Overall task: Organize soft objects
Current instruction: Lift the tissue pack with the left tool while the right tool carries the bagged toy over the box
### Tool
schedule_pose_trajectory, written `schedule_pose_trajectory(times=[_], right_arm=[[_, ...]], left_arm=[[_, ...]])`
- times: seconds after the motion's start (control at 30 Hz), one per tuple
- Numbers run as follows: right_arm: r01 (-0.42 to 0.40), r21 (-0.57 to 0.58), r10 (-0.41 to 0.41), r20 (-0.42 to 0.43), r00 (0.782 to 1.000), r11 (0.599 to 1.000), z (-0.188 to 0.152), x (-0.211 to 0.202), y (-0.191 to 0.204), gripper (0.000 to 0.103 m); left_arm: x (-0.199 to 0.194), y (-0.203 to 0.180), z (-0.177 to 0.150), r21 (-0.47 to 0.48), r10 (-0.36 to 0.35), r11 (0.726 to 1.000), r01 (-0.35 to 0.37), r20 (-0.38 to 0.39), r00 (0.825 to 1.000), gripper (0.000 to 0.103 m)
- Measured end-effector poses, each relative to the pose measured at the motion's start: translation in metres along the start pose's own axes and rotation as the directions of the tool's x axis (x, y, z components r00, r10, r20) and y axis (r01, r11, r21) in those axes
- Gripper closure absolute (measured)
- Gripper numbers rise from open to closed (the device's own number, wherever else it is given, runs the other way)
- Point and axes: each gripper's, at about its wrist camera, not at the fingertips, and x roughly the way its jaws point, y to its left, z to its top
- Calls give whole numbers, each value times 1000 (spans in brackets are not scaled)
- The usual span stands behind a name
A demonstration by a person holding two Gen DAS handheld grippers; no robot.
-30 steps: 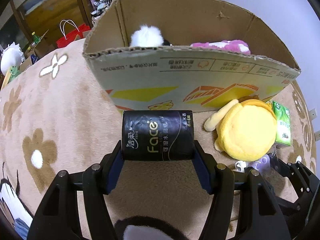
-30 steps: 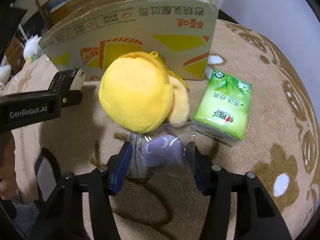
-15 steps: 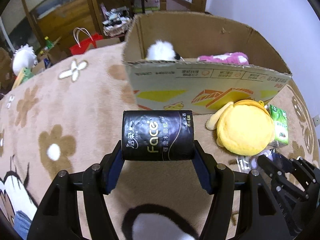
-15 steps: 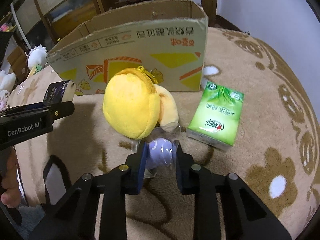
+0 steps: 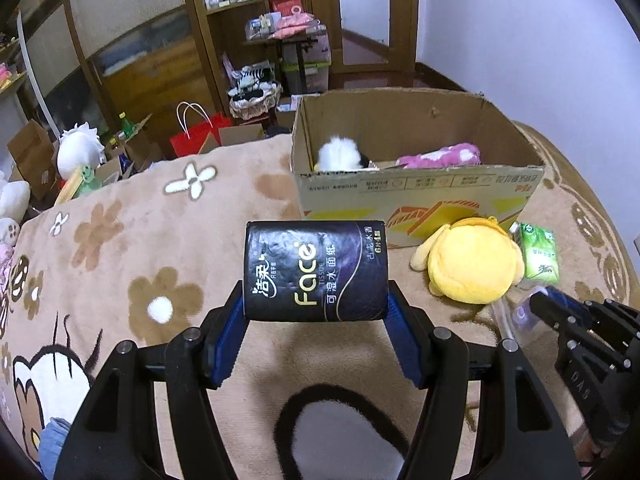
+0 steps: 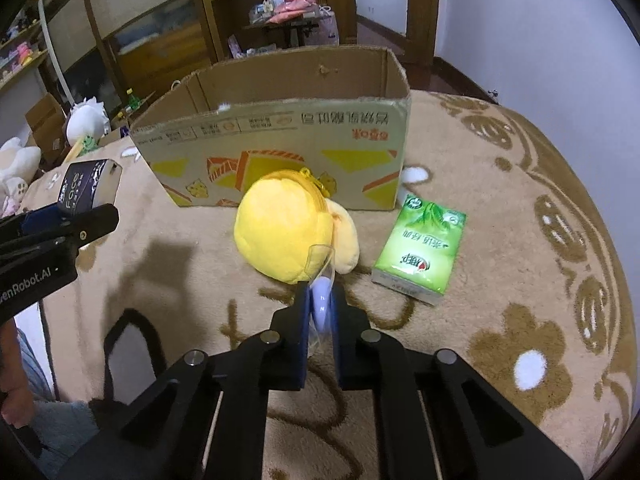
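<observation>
My left gripper [image 5: 316, 312] is shut on a black tissue pack [image 5: 316, 270] and holds it above the flowered blanket, in front of the open cardboard box [image 5: 416, 192]. The box holds a white plush [image 5: 340, 154] and a pink plush [image 5: 440, 156]. My right gripper [image 6: 321, 300] is shut on a small purple item in a clear plastic bag [image 6: 320, 300], lifted just in front of the yellow plush pouch [image 6: 286, 232]. A green tissue pack [image 6: 420, 248] lies to the pouch's right. The right gripper also shows in the left wrist view [image 5: 536, 308].
The flowered beige blanket [image 5: 120, 240] covers the surface. Beyond its far edge are a red paper bag [image 5: 200, 140], cardboard boxes, plush toys [image 5: 78, 150] and wooden shelves. A white wall stands to the right.
My right gripper closed on the bagged purple item and lifted it off the blanket. Both grippers pulled back and up from the box, the left still holding the black tissue pack.
</observation>
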Motion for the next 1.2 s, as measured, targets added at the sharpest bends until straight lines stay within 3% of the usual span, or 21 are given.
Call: schedule_pose_trajectory(times=[0.33, 0.63, 0.97, 1.2], right_arm=[[36, 28, -40, 159, 986, 999, 11, -36, -9, 94], [72, -1, -67, 343, 937, 997, 33, -65, -2, 93], [94, -21, -77, 419, 905, 995, 61, -69, 5, 93], [123, -37, -93, 455, 885, 992, 76, -70, 5, 93]], left_arm=[[-9, 8, 3, -31, 13, 999, -11, 68, 998, 39], [-35, 10, 12, -54, 36, 998, -25, 220, 975, 39], [-38, 9, 33, -55, 49, 998, -33, 314, 948, 39], [-33, -2, 52, -5, 35, 999, -36, 373, 927, 39]])
